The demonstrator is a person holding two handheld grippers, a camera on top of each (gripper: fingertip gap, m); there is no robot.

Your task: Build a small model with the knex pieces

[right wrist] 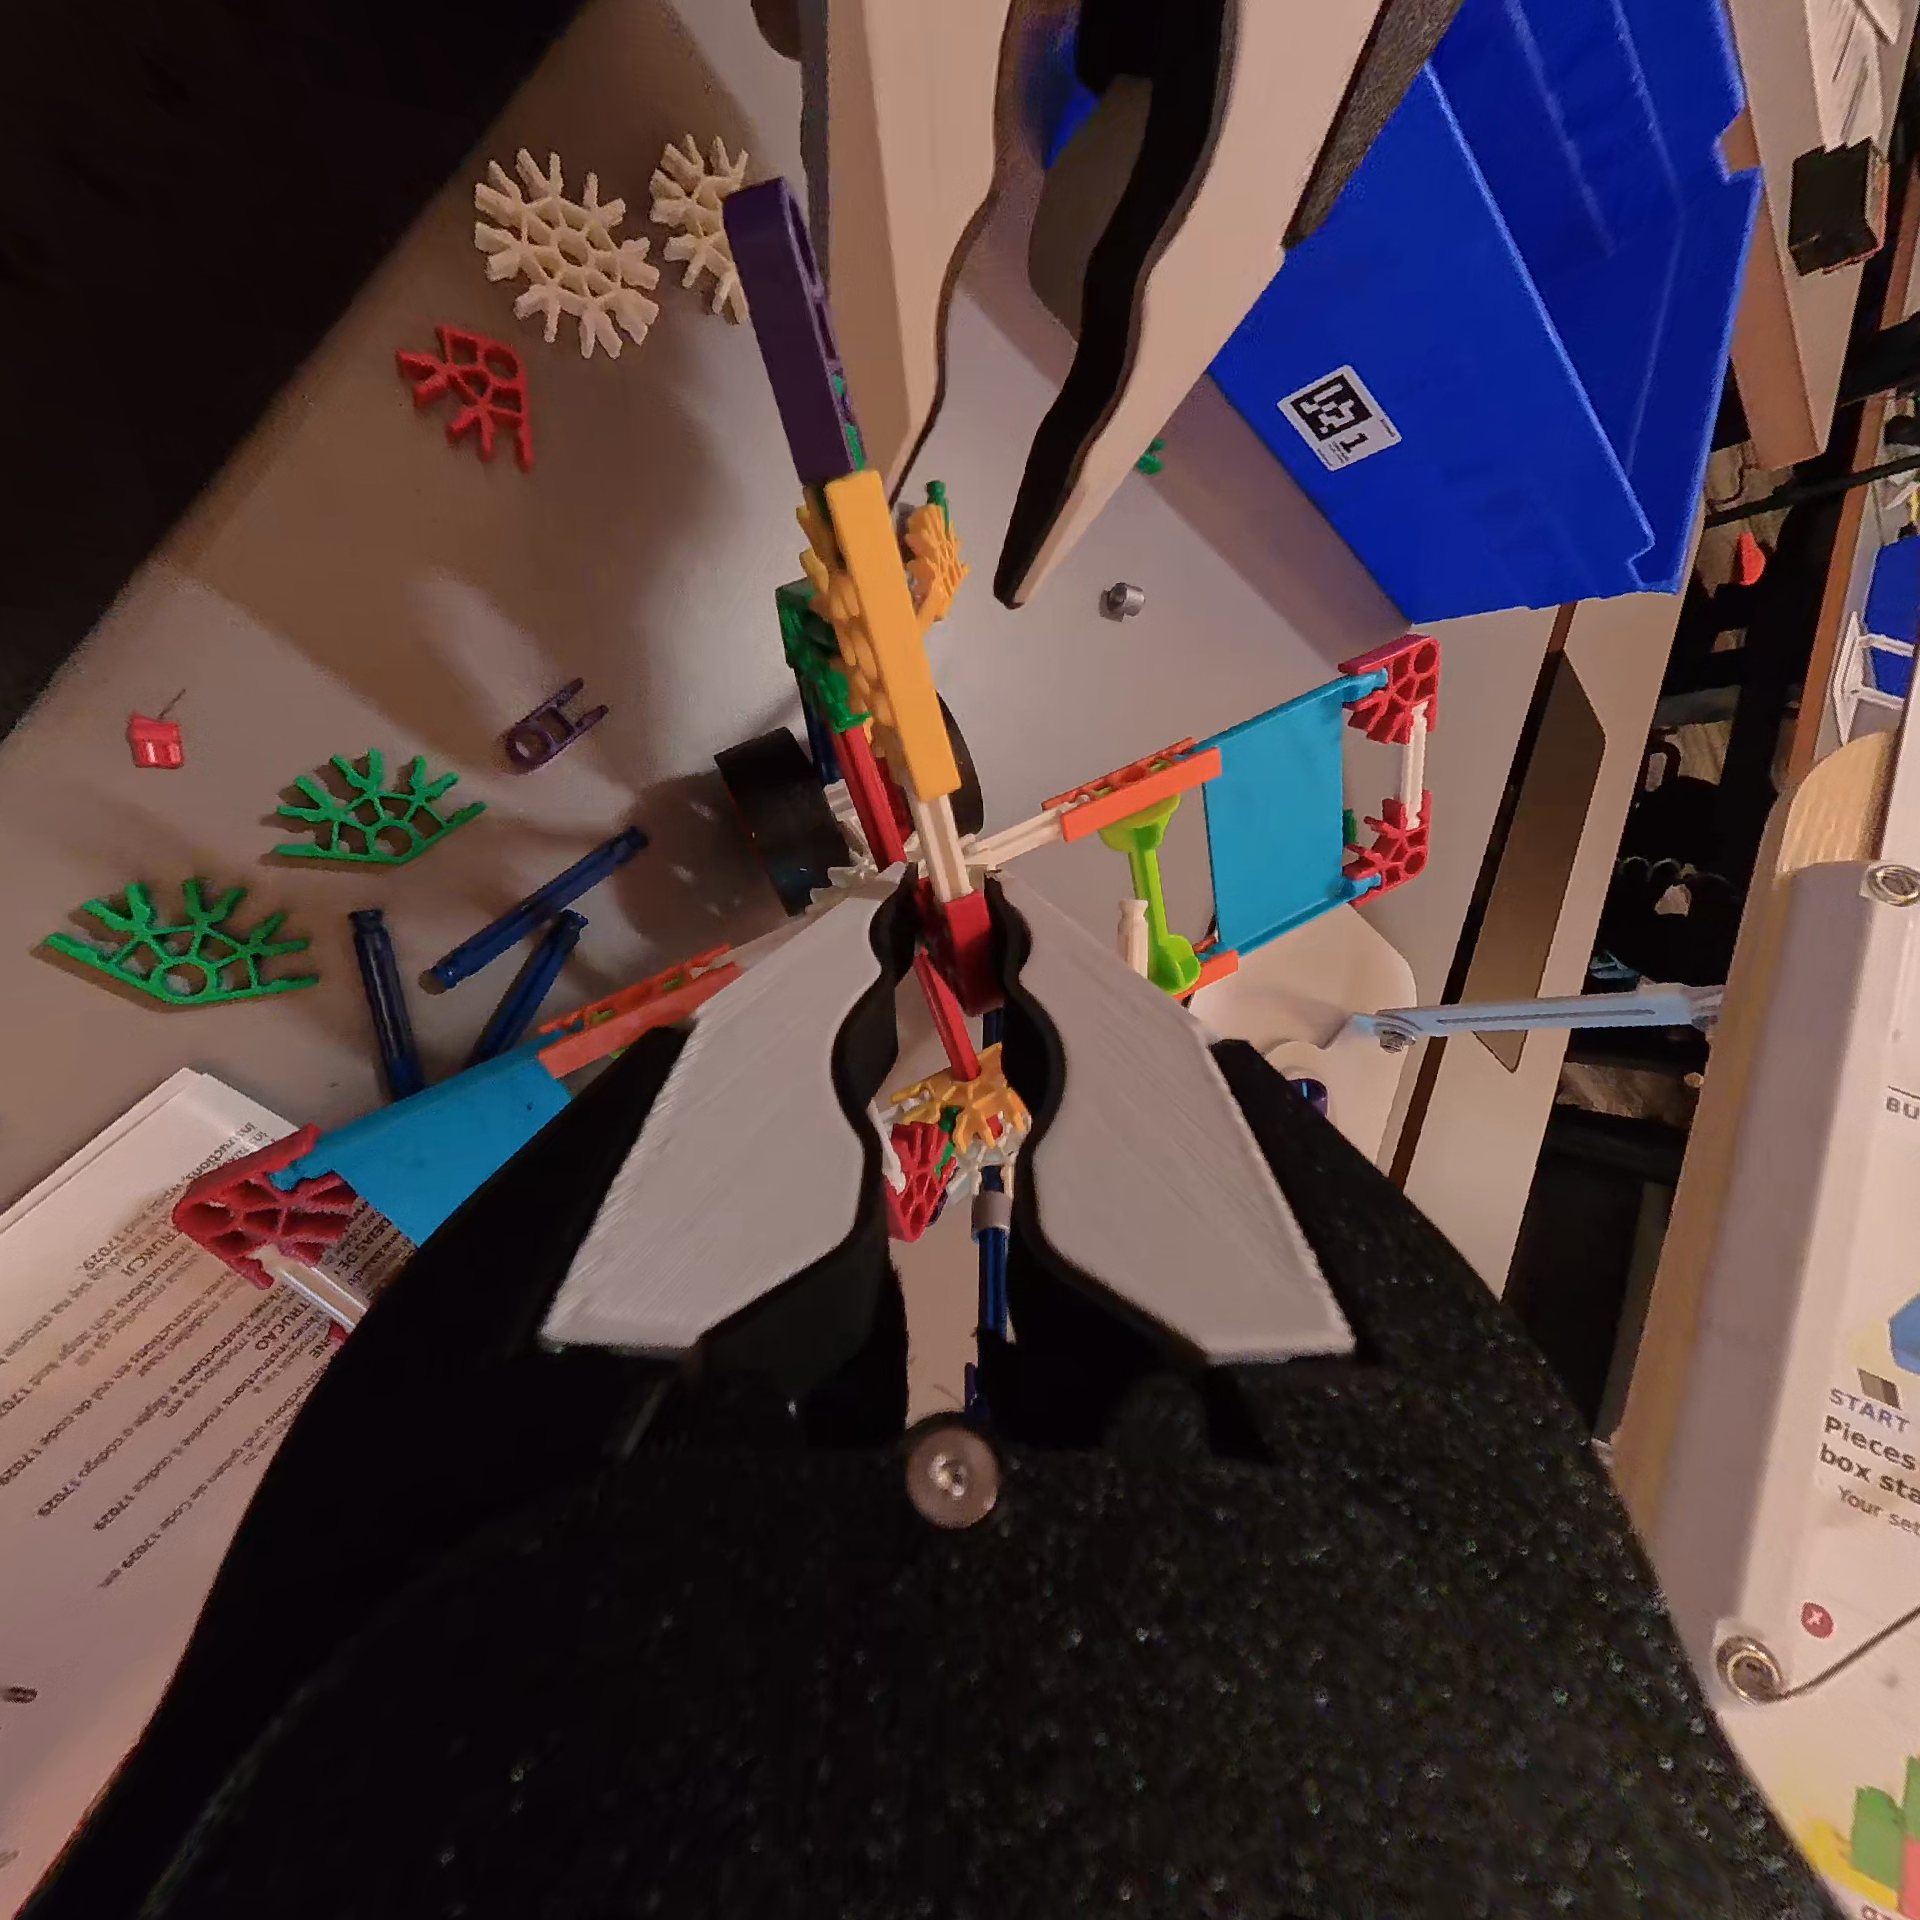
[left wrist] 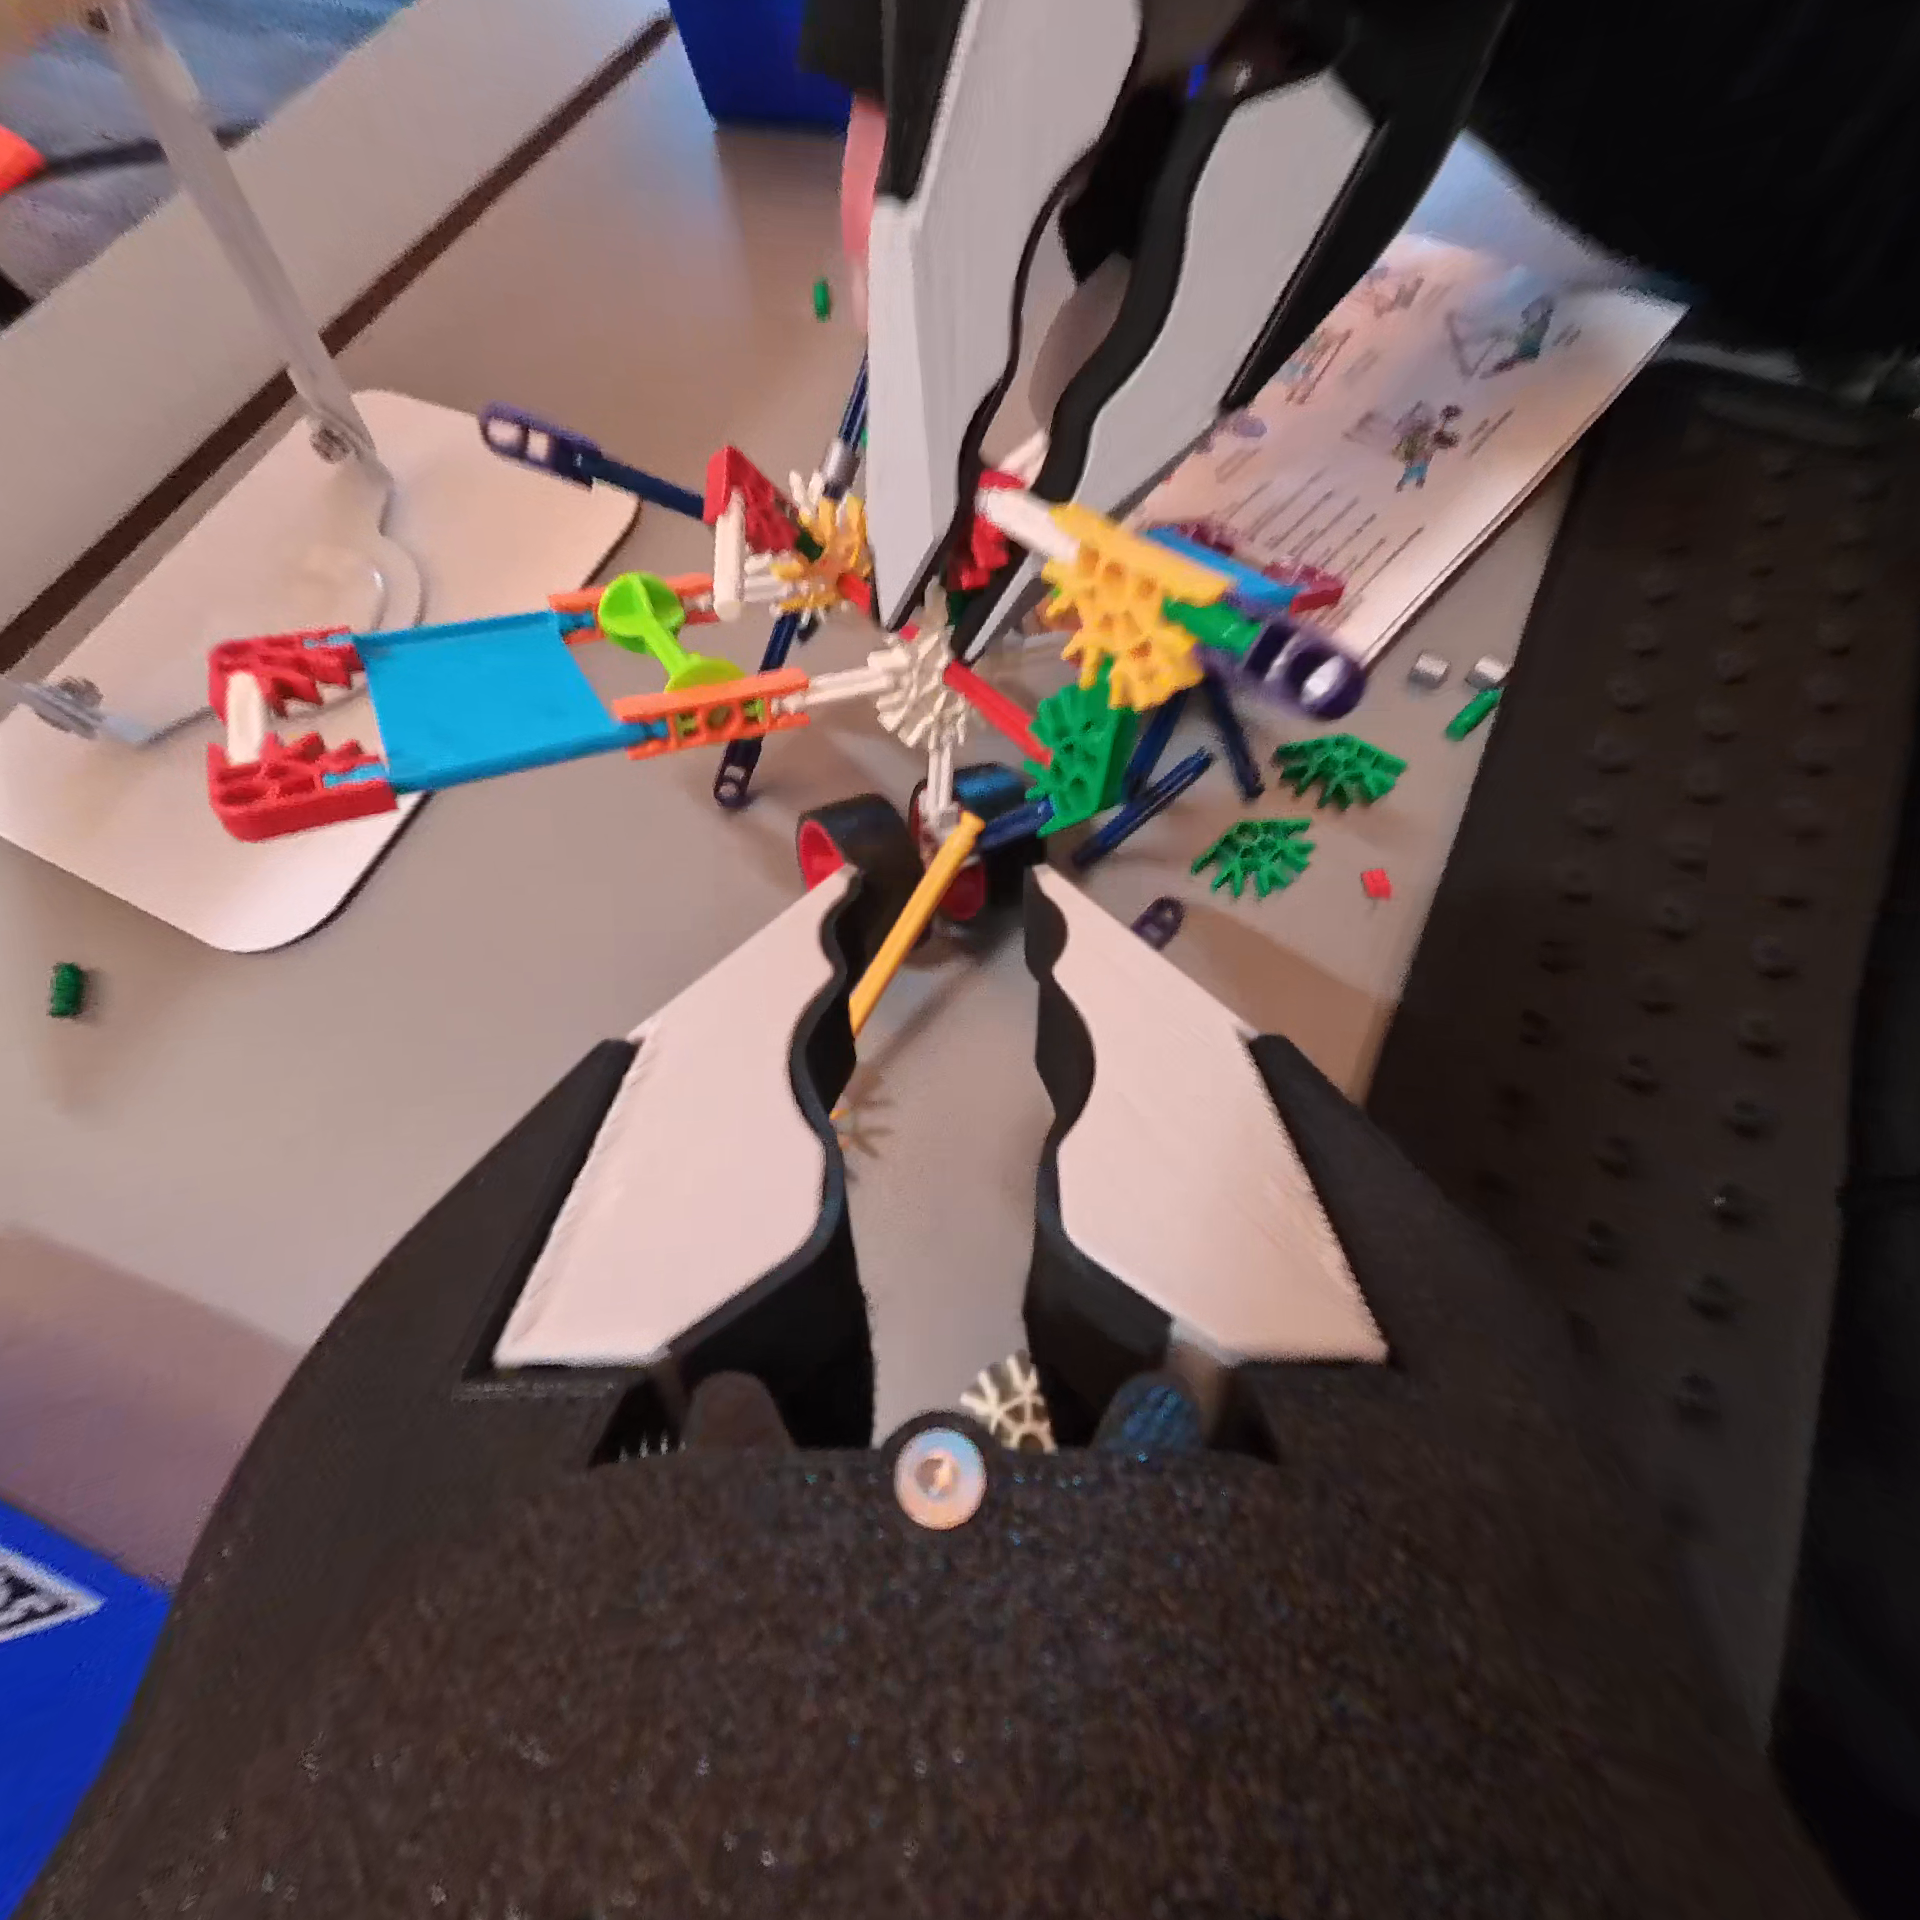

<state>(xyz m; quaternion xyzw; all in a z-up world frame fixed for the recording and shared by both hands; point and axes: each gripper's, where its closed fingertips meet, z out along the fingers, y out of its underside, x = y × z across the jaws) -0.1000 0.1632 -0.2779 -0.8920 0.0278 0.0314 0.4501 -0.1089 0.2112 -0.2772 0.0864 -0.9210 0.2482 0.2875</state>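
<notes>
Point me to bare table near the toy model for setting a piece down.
Free: the grey table between the white base plate and the left tool. Crowded: right of the toy model, where green connectors, blue rods and the instruction sheet lie.

This looks like a lab or maker-style workroom set up for recording. A pale grey laminate bench fills the left of the right wrist view, strewn with colourful plastic construction-toy pieces and a printed instruction leaflet at lower left. A blue plastic storage bin with a square black-and-white marker sticker sits upper right, beside cluttered shelving at the right edge.
</notes>
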